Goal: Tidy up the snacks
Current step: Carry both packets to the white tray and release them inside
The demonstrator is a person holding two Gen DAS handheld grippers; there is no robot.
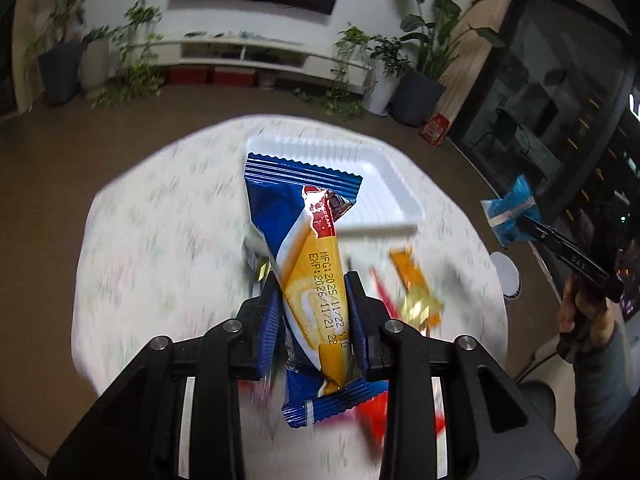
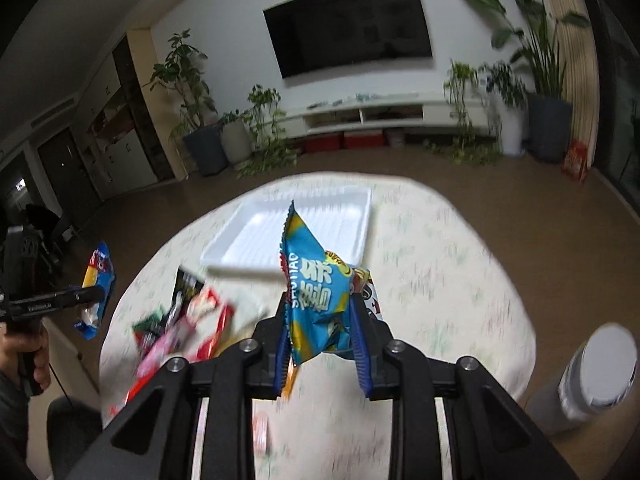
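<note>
Counting two claws, each clenched on one snack: the left claw (image 1: 314, 312) grips a blue-and-yellow cake-roll packet (image 1: 308, 264) above the tabletop (image 1: 160, 240), its long axis running away from the camera toward the single white tray (image 1: 384, 196), the crimped far end overlapping the tray's near corner in view. The right claw (image 2: 320, 336) pinches a crumpled blue chip bag (image 2: 316, 292), peak pointing up and away toward that tray (image 2: 248, 236). Loose snacks (image 2: 188, 320) lie blurred on the tabletop's left side, count indeterminate.
</note>
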